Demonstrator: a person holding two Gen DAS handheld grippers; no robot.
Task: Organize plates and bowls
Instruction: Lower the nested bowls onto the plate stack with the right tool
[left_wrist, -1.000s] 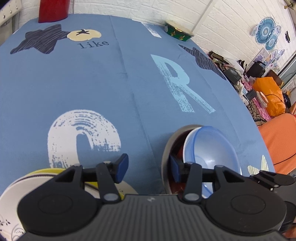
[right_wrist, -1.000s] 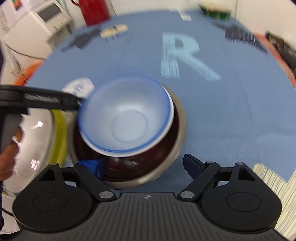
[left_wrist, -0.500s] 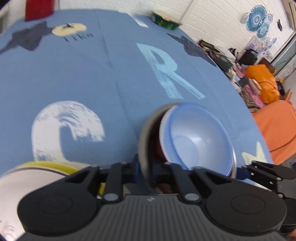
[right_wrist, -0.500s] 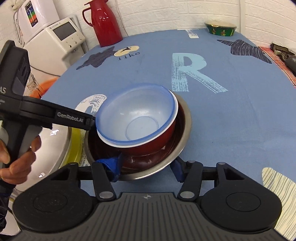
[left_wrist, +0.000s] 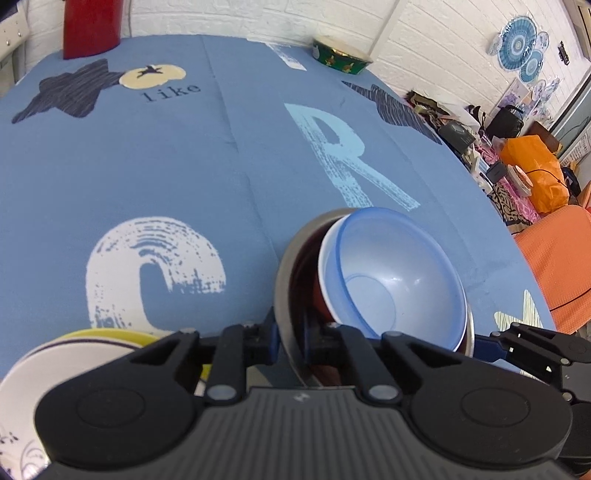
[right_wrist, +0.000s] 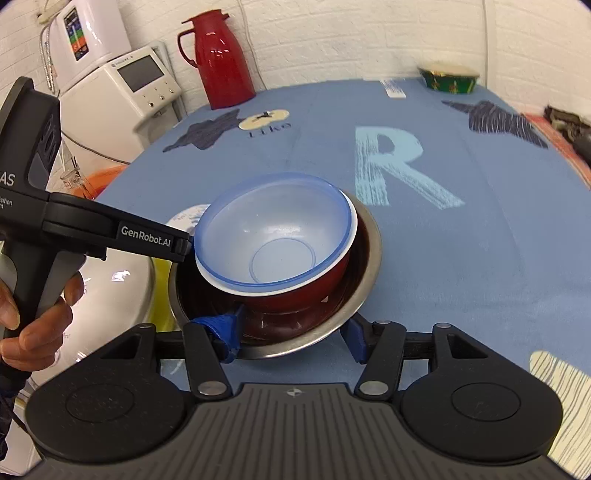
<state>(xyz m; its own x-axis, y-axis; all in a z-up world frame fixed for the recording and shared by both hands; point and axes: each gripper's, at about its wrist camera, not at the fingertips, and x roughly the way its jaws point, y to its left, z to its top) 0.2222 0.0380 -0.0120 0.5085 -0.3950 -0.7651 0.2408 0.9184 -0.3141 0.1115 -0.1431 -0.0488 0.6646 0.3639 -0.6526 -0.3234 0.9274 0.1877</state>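
Left gripper (left_wrist: 290, 338) is clamped narrow on the near rim of the steel bowl (right_wrist: 369, 258), one finger outside, one inside the wall. Right gripper (right_wrist: 290, 338) sits at the opposite near edge of the same rim: left pad (right_wrist: 221, 328) reaches over the rim into the bowl, right pad sits outside beside it, gap between them moderate. Whether it actually pinches the rim is not resolvable from these views

Stack state: translucent blue bowl (right_wrist: 273, 236) nested in a red bowl (right_wrist: 295, 291), both sitting tilted inside the steel bowl, leaning toward the left gripper's side. Steel bowl rests on the blue tablecloth (left_wrist: 184, 166), near the front edge, just below the printed "R". Just to its left is the plate pile: white plate (left_wrist: 55, 365) over a yellow one (left_wrist: 110, 336). A small green bowl (right_wrist: 448, 79) sits well apart at the far edge, not yet collected. Red thermos (right_wrist: 221, 55) at the back, irrelevant

Step in hand, as judged: bowls are nested, the set is being gripped by the steel rim for relocation or straightening

Next move needs: confirm the right gripper's hold before lifting, keep the steel bowl level so the tilted inner bowls don't slide out, move slowly. Risk: thin rim slipping in the pads, inner stack shifting and tipping. Green bowl likely remains to fetch
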